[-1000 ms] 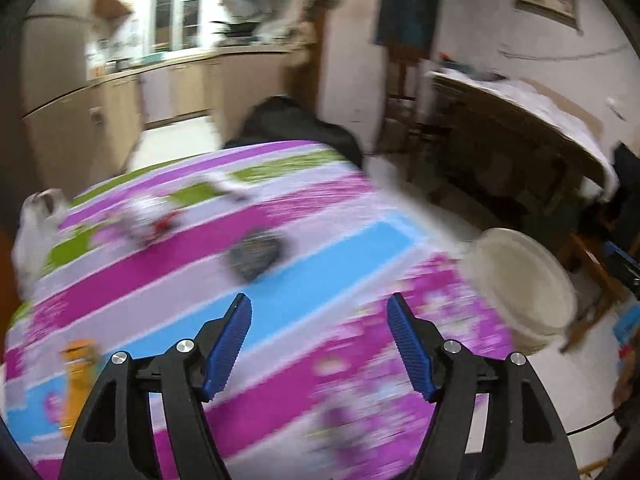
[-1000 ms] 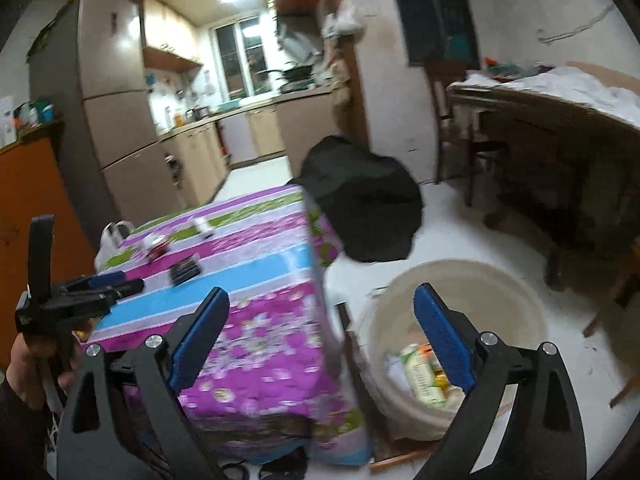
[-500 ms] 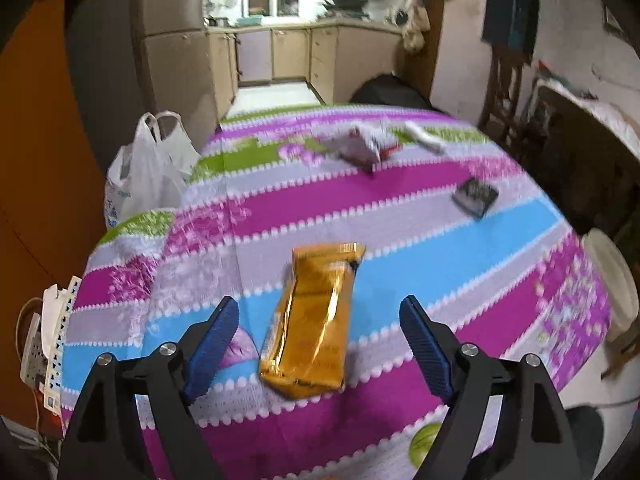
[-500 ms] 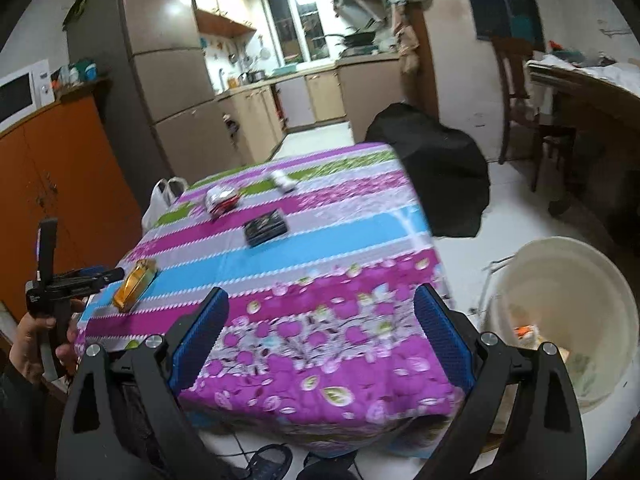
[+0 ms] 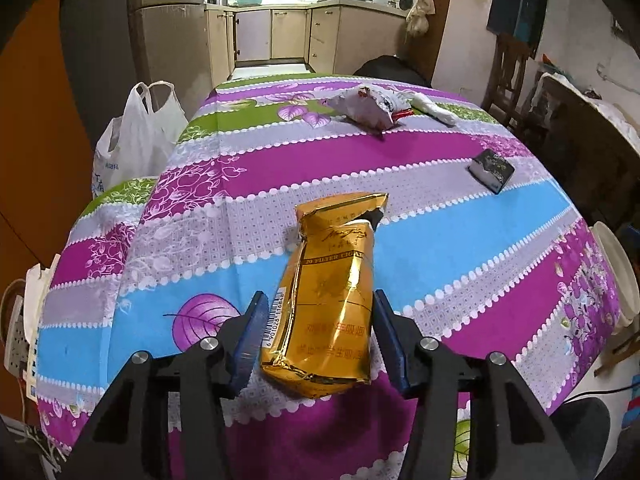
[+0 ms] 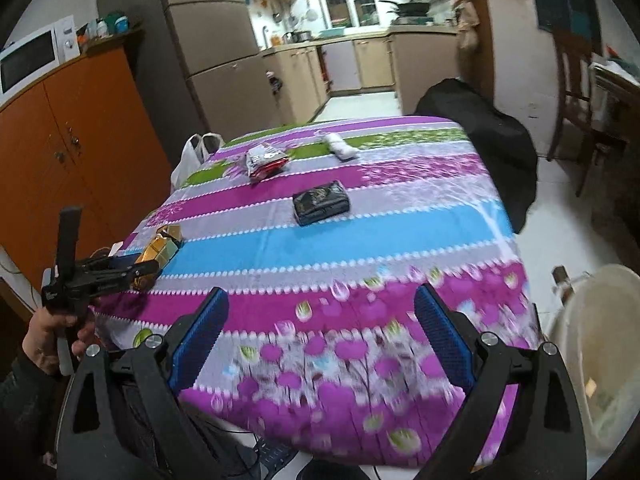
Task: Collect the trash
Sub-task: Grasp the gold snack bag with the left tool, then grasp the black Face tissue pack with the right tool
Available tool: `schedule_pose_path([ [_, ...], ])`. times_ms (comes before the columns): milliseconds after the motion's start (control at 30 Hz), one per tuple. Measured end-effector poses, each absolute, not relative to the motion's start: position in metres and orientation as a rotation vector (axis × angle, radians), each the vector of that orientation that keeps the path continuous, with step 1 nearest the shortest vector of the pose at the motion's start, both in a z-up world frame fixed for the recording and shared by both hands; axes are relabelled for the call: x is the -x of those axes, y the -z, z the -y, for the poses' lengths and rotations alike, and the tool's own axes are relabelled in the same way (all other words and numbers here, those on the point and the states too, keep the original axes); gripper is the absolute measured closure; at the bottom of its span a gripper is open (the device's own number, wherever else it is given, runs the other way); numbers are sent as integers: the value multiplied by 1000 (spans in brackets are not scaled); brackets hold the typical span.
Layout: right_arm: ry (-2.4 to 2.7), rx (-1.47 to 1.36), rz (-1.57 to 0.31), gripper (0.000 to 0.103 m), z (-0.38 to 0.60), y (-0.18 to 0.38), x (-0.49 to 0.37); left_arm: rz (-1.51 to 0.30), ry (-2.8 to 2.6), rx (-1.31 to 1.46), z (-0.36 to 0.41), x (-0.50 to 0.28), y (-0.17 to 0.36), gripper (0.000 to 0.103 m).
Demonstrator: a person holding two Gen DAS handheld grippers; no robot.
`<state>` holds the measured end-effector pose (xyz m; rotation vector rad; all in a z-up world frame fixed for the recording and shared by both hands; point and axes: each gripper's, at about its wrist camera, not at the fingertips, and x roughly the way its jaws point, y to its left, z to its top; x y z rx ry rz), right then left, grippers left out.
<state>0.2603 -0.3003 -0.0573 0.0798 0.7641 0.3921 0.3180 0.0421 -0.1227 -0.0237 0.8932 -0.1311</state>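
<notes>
A crumpled gold cigarette pack [image 5: 332,296] lies on the striped tablecloth [image 5: 460,216]. My left gripper [image 5: 318,336] is open, its blue pads on either side of the pack's near end; the left pad looks close to or touching it. From the right wrist view the left gripper [image 6: 132,268] reaches the gold pack [image 6: 158,256]. Further off lie a black box [image 5: 491,170], a crumpled white wrapper [image 5: 366,108] and a white roll [image 5: 434,109]. My right gripper [image 6: 320,340] is open and empty above the table's near edge.
A cream bin [image 6: 600,352] stands on the floor right of the table; its rim shows in the left wrist view [image 5: 618,276]. A white plastic bag [image 5: 136,140] hangs at the table's far left. A black bag [image 6: 492,132] sits behind the table. A power strip [image 5: 18,340] lies at left.
My left gripper swung from the bin side to the table's left end, came down around the gold pack and narrowed. My right gripper turned from the bin toward the table.
</notes>
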Motion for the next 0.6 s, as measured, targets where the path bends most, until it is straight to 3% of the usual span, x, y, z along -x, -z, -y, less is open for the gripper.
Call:
schedule_pose_path([
  [33,-406,-75,-774,13,296,59,-269,-887,135,32,-43,-317,122,61],
  [133,-437,-44,-803,13,280,66,-296,-851,149,68,-48,-317,111,72],
  [600,-394,145,-973,13,223,114,-424,-843,216,100,-51,-318,107,73],
])
